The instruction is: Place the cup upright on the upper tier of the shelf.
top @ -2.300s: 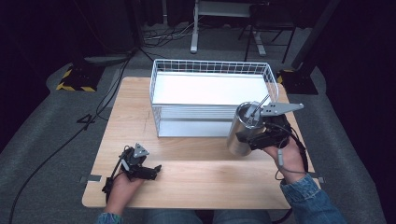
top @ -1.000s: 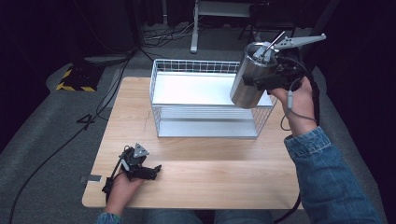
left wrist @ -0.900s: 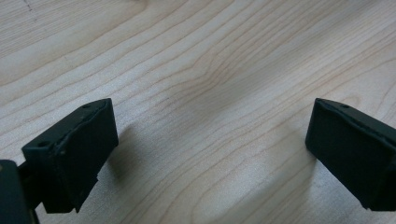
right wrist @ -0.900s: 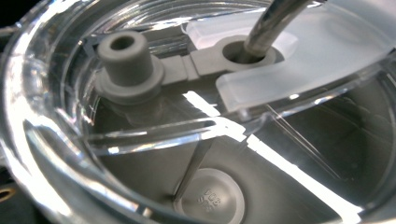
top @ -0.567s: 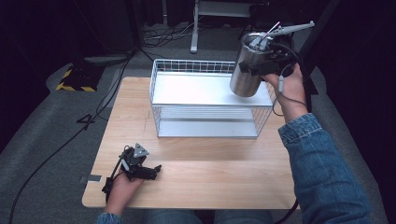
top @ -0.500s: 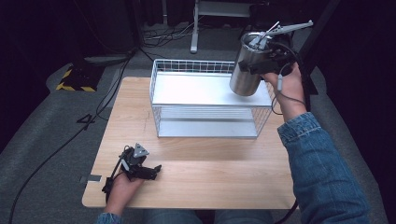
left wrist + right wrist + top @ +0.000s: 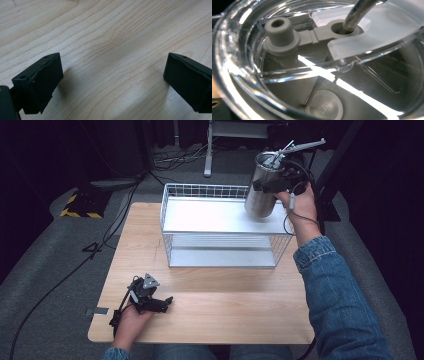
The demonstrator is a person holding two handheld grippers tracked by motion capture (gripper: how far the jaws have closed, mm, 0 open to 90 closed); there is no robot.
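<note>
Dark room; light wooden table (image 7: 210, 320) is carrying a white wire basket (image 7: 170, 227) at its far side. Right gripper (image 7: 274, 184) is gripping a steel tumbler (image 7: 261, 195) by the rim, jaws clamped on it, holding it tilted above the basket's far right corner; clear lid (image 7: 287, 62) and metal straw (image 7: 359, 11) are in place. Left gripper (image 7: 150, 301) is resting on the table, jaws wide apart, holding nothing. Step judged: carrying tumbler over basket. Next: lowering inside the wire rim before releasing.
</note>
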